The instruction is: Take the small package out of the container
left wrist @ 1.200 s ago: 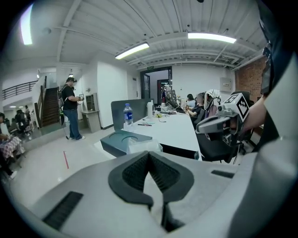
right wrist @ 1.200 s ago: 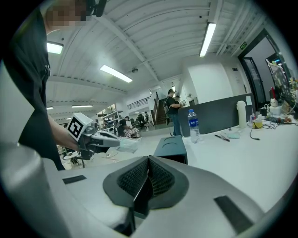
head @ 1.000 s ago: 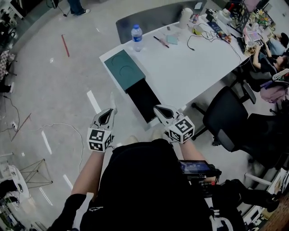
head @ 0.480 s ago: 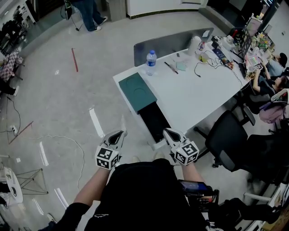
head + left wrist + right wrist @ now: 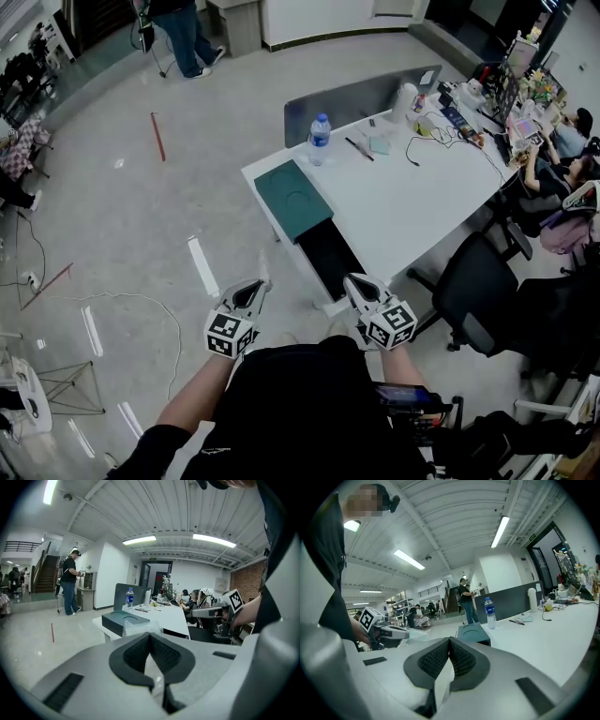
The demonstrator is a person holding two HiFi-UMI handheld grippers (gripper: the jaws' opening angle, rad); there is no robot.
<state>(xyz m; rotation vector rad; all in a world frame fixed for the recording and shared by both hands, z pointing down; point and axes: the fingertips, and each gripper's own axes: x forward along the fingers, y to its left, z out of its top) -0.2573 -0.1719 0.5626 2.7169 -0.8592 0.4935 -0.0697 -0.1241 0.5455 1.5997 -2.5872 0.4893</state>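
Two grippers are held out in front of you on the near side of the white table (image 5: 412, 211), over bare floor. Left gripper (image 5: 262, 284): jaws closed tight on the small clear package (image 5: 265, 268), a crinkled film pouch that sticks out past the tips; the right gripper view shows it at that tool's end as well. Right gripper (image 5: 350, 280): jaws pressed together, nothing in them. The package is therefore out of the container (image 5: 293, 198), the green-lidded box with its black tray pulled open at the table's near left corner, well apart from both tools. Judgement: removal looks done and only the set-down remains. Risk: you grip only thin, slippery film, so a jolt or wrist roll could let it slide free. It would then fall to the floor, not the table, and the closed right tool could not catch it.
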